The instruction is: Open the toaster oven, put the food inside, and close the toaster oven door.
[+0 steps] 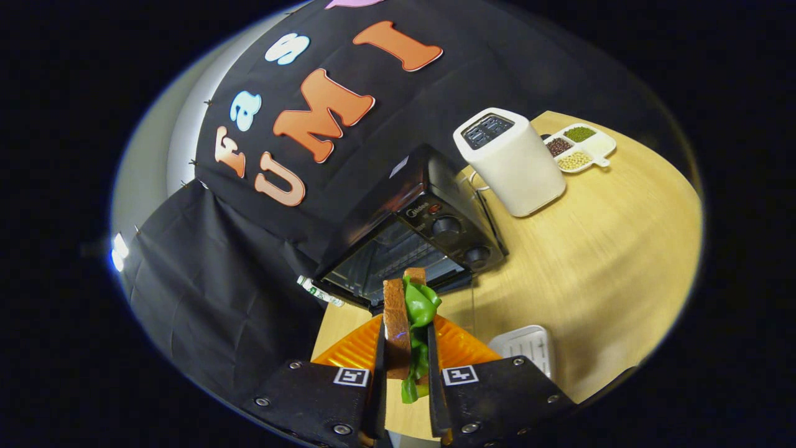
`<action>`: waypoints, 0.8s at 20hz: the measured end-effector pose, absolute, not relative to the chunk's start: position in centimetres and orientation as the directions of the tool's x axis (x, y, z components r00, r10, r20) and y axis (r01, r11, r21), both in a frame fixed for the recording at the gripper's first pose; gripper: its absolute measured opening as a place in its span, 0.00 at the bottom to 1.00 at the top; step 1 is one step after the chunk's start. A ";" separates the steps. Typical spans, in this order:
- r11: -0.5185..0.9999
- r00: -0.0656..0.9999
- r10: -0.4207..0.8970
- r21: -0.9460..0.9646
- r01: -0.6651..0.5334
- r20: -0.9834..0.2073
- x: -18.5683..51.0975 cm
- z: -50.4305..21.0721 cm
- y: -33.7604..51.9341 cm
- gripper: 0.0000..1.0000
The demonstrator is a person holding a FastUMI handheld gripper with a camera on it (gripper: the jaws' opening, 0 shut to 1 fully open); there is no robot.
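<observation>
My gripper (407,339) is shut on a sandwich (404,320): brown bread slices with green lettuce, standing on edge between the two fingers. Just beyond the sandwich stands the black toaster oven (413,233) with its door down, so the wire rack and dark inside show. Two knobs sit on its right-hand panel. The sandwich is held above an orange ribbed plate (348,348) and short of the oven's mouth.
A white slot toaster (513,162) stands beside the oven on the wooden table (597,261). Behind it lies a white divided dish (581,147) with beans. A white ribbed tray (528,345) lies right of the fingers. Black cloth hangs at the left.
</observation>
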State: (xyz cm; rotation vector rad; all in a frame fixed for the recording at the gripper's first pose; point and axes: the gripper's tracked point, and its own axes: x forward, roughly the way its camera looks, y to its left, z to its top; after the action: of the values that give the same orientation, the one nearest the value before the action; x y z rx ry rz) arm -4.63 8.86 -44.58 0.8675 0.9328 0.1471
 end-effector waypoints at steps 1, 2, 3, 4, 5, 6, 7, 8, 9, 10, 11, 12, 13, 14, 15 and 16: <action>0.654 0.624 0.460 0.716 0.244 -0.632 -3.8 -44.7 9.7 0.28; 0.646 0.633 0.456 0.722 0.248 -0.626 -2.9 -44.9 10.5 0.29; 0.636 0.643 0.453 0.730 0.252 -0.617 -2.1 -45.3 11.3 0.29; 0.621 0.653 0.454 0.741 0.257 -0.607 -1.1 -45.5 12.0 0.28; 0.604 0.666 0.452 0.753 0.260 -0.593 -0.3 -45.7 12.8 0.28; 0.592 0.687 0.446 0.765 0.254 -0.574 0.7 -45.8 13.3 0.28; 0.585 0.703 0.429 0.767 0.262 -0.567 1.5 -46.4 13.7 0.29; 0.586 0.709 0.412 0.762 0.275 -0.572 2.2 -47.3 14.1 0.29; 0.583 0.713 0.393 0.757 0.296 -0.581 2.8 -48.2 14.5 0.29; 0.577 0.713 0.384 0.755 0.311 -0.587 3.3 -49.1 14.9 0.29; 0.565 0.715 0.380 0.759 0.323 -0.587 3.5 -49.5 15.4 0.28; 0.554 0.718 0.379 0.765 0.329 -0.584 4.0 -50.1 15.9 0.29; 0.541 0.720 0.374 0.768 0.342 -0.585 4.4 -50.7 16.4 0.28; 0.529 0.730 0.368 0.775 0.345 -0.576 5.0 -51.1 16.9 0.29; 0.518 0.745 0.354 0.782 0.347 -0.565 5.7 -51.5 17.3 0.29; 0.508 0.759 0.340 0.788 0.349 -0.555 6.1 -51.6 17.3 0.29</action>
State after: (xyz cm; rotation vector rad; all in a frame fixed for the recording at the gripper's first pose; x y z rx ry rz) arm 6.14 17.25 -51.59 1.0655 0.7457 -0.0063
